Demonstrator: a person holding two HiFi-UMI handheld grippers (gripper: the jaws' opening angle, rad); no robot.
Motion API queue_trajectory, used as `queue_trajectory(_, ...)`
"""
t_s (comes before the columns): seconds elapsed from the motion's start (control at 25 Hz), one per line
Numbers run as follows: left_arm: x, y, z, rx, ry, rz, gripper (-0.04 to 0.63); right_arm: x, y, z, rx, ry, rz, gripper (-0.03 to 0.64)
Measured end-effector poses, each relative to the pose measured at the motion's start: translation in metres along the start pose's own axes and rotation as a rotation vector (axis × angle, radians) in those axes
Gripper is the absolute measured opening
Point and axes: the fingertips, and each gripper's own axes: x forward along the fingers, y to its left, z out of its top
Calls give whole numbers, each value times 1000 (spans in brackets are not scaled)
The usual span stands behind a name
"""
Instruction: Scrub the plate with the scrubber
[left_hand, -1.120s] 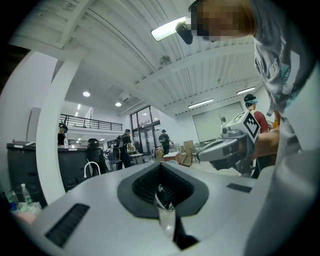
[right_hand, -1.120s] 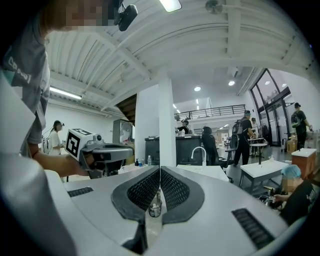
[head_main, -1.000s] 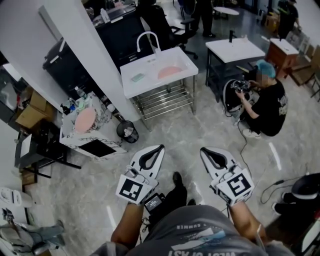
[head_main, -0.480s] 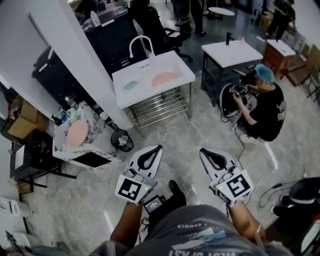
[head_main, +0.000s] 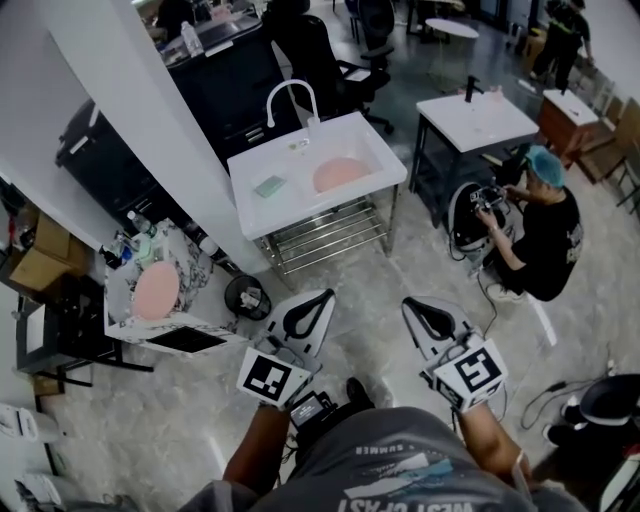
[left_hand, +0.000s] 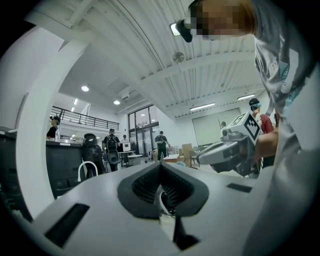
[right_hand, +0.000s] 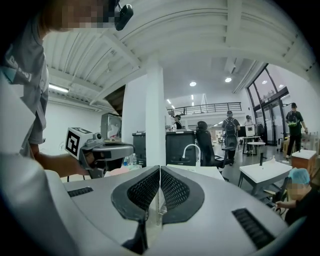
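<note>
Both grippers are empty, jaws pressed together: left gripper (head_main: 314, 306) and right gripper (head_main: 416, 308) are well short of the white sink (head_main: 290, 207). The pink plate (head_main: 340, 173) lies in the sink's basin. The pale-green scrubber (head_main: 270, 186), probably a soft, light sponge, sits on the sink's counter left of the basin. I'd pinch it across its short sides. The plate looks stiff and likely slippery, so I'd brace its rim.

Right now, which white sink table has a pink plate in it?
The nearer sink table, with the curved white tap and a green scrubber beside the pink plate. The other table, farther right, shows none.
</note>
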Motion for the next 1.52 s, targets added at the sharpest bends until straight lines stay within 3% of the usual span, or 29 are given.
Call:
queue_trajectory(0.36,-3,88,-6,-29,-48,42,2,86,1,27,-61,14,6,31)
queue_trajectory(0.92,25,138,-25,-69,-40,91,2,151,-23,20,-63,72,74,31)
queue_trajectory(1.16,70,155,-29,-61,4,94,2,179,-78,25,-26,49,72,31)
queue_trajectory(1.52,160,197,-45,-70,56,148,2,232,-167,22,-10,66,144,31)
